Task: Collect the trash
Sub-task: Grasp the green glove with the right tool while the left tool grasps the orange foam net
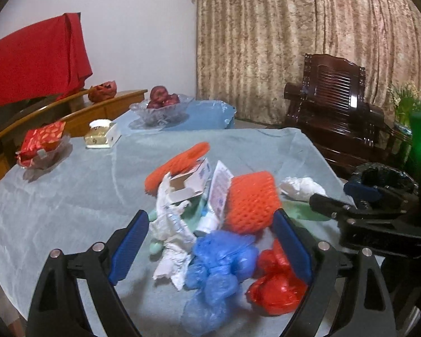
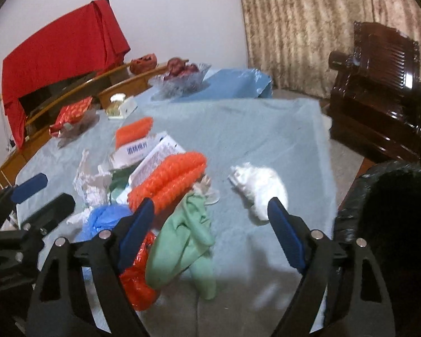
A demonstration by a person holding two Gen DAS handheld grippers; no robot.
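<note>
A pile of trash lies on the pale blue tablecloth [image 1: 70, 202]: orange foam nets [image 1: 251, 200], a small white carton [image 1: 195, 178], crumpled white paper [image 1: 172, 233], a blue plastic bag [image 1: 219, 264], a red plastic bag [image 1: 275, 283]. My left gripper [image 1: 210, 236] is open, its jaws on either side of the blue bag and paper. My right gripper [image 2: 210, 219] is open above a green glove [image 2: 188, 236], with a white tissue wad [image 2: 258, 188] just beyond its right finger. The black-lined trash bin [image 2: 390, 224] stands at the right.
A glass bowl of red fruit [image 1: 161, 106], a gold and white box [image 1: 101, 134] and a red packet in a dish [image 1: 43, 143] sit at the table's far side. A dark wooden chair [image 1: 336, 106] stands to the right, a wooden cabinet with red cloth [image 1: 33, 64] at the left.
</note>
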